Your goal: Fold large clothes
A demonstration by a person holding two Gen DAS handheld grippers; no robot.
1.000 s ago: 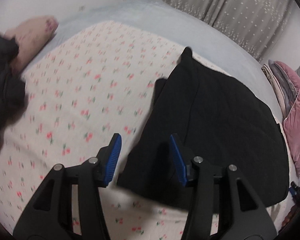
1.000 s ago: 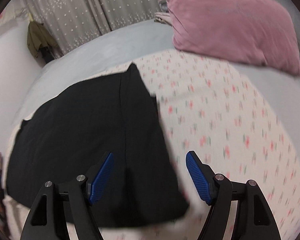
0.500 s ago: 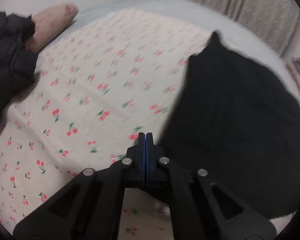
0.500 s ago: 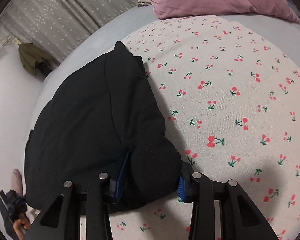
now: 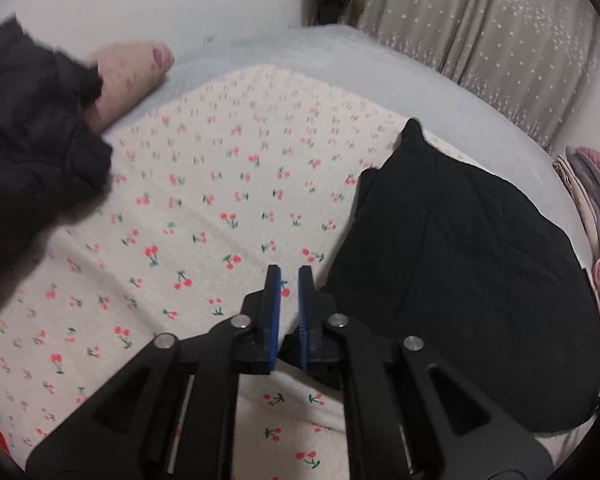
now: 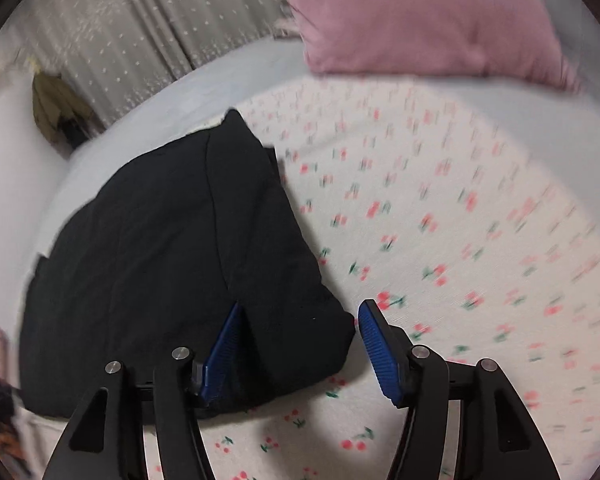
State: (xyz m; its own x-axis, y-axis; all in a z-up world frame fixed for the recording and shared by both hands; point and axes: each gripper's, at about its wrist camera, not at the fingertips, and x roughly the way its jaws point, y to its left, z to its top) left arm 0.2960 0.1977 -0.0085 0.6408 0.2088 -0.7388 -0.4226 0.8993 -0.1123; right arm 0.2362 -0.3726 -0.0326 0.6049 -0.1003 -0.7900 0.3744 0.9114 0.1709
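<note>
Your left gripper (image 5: 289, 280) points down at the cherry-print sheet (image 5: 204, 216). Its blue pads (image 5: 275, 300) stand a narrow slit apart and are parting, with nothing between them but the sheet below. The folded black garment (image 5: 460, 272) lies just right of this gripper, on the right half of the sheet, with one pointed corner at its far end. At the far left you see a dark bundle (image 5: 32, 152) lying against a pale pink roll (image 5: 128, 76). A grey dotted curtain (image 5: 480, 40) hangs beyond the bed, and stacked pink and grey bedding (image 5: 596, 208) sits at the right edge.

Your right gripper (image 6: 300, 316) points down at the near right corner of the garment (image 6: 172, 264). Its jaws are spread and widening. The corner lies between the pads: the left pad (image 6: 224, 344) rests against the cloth, while the right pad (image 6: 376, 344) stands clear of it, over the sheet (image 6: 440, 200). A pink pillow (image 6: 420, 20) lies at the far right, past the sheet's edge. The curtain (image 6: 140, 16) and a hanging olive jacket (image 6: 56, 108) show at the far left. The right-hand side of this view is blurred.
</note>
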